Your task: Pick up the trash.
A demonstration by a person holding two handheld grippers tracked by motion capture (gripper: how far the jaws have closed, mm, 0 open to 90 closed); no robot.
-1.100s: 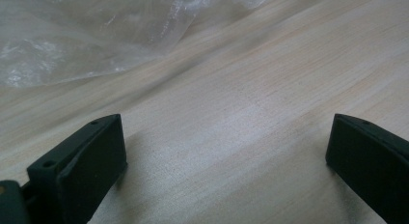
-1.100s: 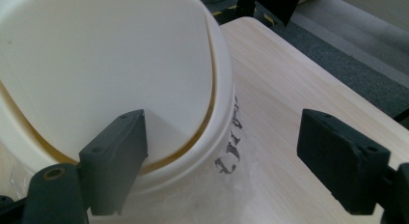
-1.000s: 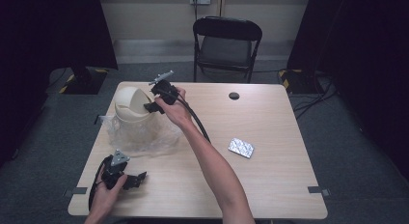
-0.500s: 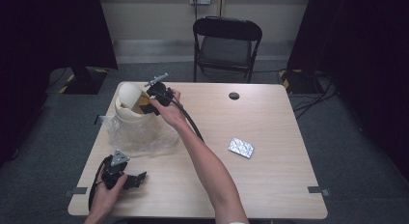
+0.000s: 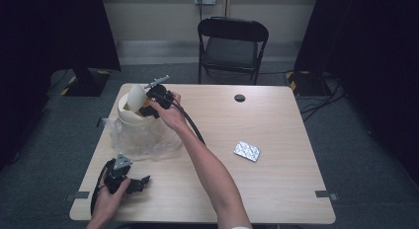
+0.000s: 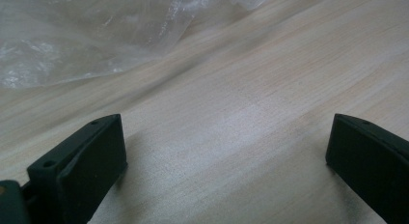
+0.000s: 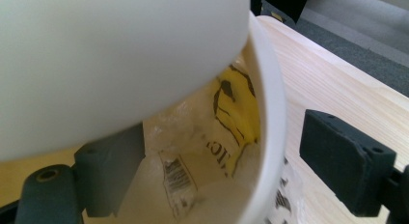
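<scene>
Your right gripper [image 5: 148, 101] is up at the far-left of the desk [image 5: 276, 184], jaws spread astride the rim of the white bucket [image 5: 129, 121], a tilted white lid [image 5: 135, 95] over them. Yellow printed packaging [image 7: 236, 108] sits inside. Clear plastic wrap [image 5: 143, 140] spreads at the bucket's base. Your left gripper [image 5: 141, 183] rests near-left, jaws wide apart over bare wood. A foil blister pack [image 5: 247, 151] lies to the right
</scene>
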